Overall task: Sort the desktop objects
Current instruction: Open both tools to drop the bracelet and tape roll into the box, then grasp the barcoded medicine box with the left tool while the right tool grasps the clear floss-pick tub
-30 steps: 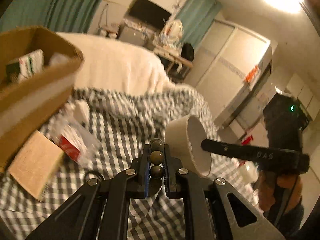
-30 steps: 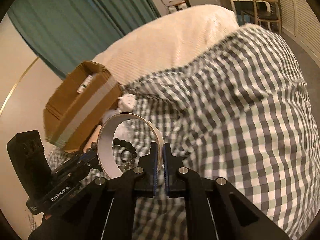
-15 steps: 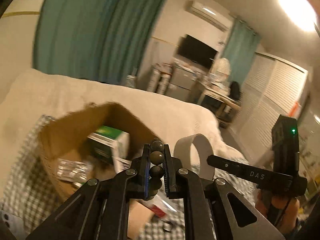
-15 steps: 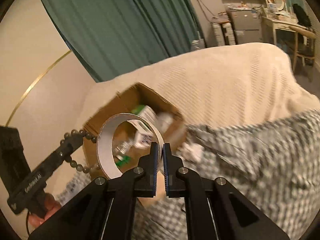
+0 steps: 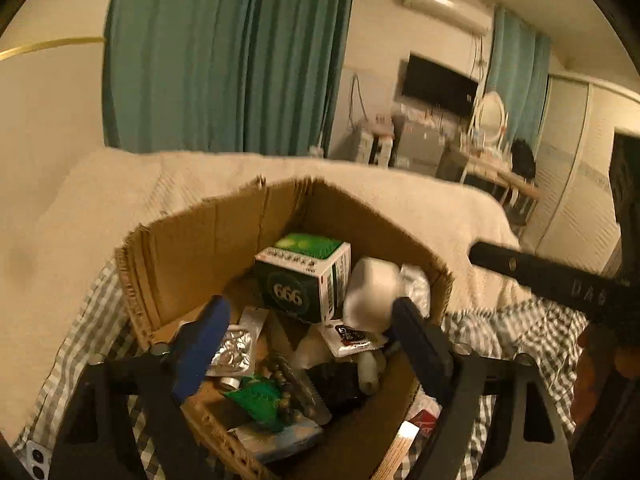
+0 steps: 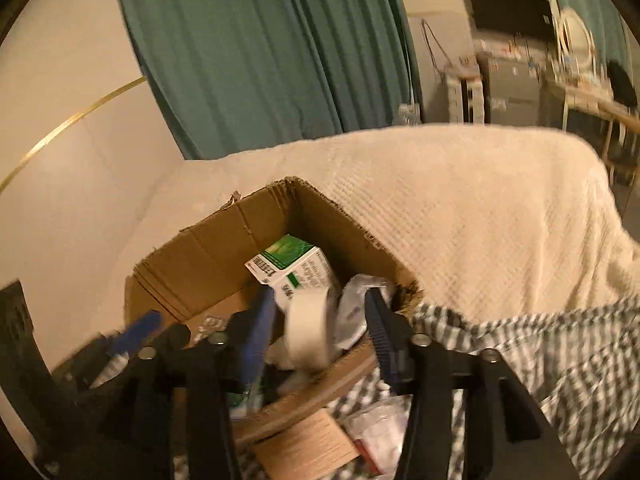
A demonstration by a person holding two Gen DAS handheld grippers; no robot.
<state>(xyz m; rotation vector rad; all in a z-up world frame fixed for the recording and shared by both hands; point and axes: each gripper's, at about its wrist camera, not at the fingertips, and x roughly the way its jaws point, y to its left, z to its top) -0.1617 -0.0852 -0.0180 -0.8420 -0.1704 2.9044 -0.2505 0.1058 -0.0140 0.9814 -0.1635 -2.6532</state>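
Note:
An open cardboard box (image 5: 192, 248) (image 6: 192, 272) sits on the bed, with a green-and-white medicine box (image 5: 304, 276) (image 6: 292, 268) inside. My left gripper (image 5: 308, 340) hangs over it, its jaws opening wide with nothing between them. Small dark beads (image 5: 286, 402) lie among the box's contents below. My right gripper (image 6: 320, 338) is over the box's right side, jaws opening. The white tape roll (image 6: 308, 332) (image 5: 372, 296) is blurred and loose between its fingers, not pressed by either pad. One right finger (image 5: 560, 284) crosses the left wrist view.
The box also holds a silver blister pack (image 5: 236, 348) and a green packet (image 5: 256, 400). A brown card (image 6: 304, 452) and a red-and-white packet (image 6: 376, 436) lie on the checked cloth (image 6: 540, 364). A cream blanket (image 6: 460, 208) lies behind, then teal curtains.
Both grippers swung from over the checked cloth to above the box. The left jaws let go of the bead bracelet and the right jaws let go of the tape roll.

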